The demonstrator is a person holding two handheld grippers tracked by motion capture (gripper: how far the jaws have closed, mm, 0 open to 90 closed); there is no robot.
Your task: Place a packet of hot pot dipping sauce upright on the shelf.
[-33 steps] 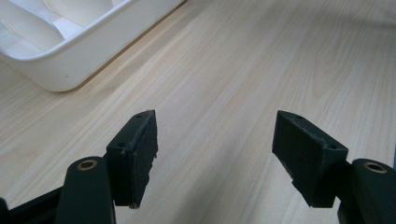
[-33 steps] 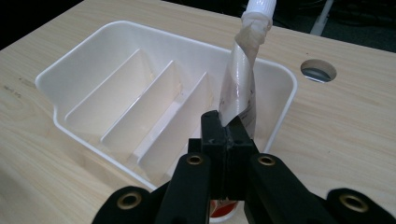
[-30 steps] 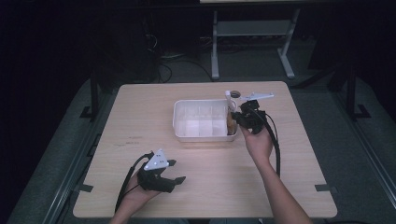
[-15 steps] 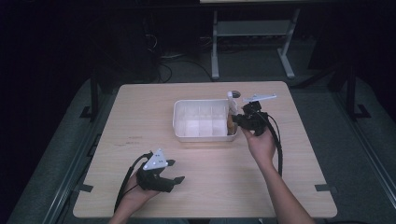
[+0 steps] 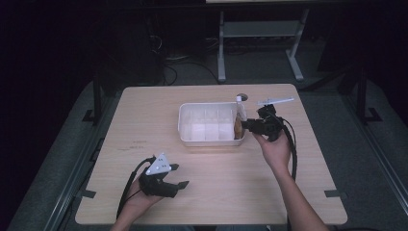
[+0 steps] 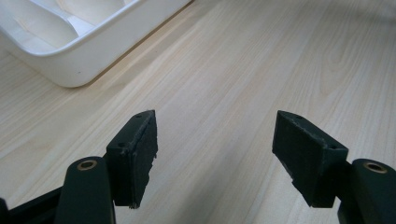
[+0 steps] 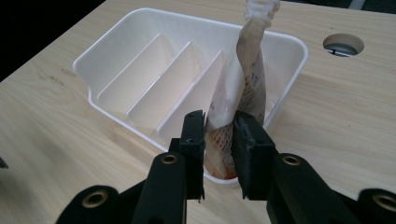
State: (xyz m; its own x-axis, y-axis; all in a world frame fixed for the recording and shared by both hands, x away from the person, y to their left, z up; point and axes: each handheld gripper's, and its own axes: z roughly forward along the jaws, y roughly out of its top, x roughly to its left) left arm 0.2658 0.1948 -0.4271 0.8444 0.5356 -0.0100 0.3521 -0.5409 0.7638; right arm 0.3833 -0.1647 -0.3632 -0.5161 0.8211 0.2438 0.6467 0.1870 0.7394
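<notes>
A pale wooden surface with rounded corners stands in a dark room. Beyond its far edge the floor is dim grey, with loose cables and the white legs of a metal frame. A round cable hole is cut into the surface near the far edge.

A white plastic tray with upright dividers sits a little right of centre. In its rightmost compartment stands a twisted sachet, white at the top with orange print lower down, leaning against the tray's end wall.

The right tool, held in the person's right hand, reaches into that compartment. Its jaws have just been opening, and the sachet stands between them. From the right gripper view, the pads seem to have let go of the packet, though the gap is narrow and hard to judge.

The left tool rests near the front left of the surface, well apart from the tray. Its jaws are spread wide with bare wood between them.
</notes>
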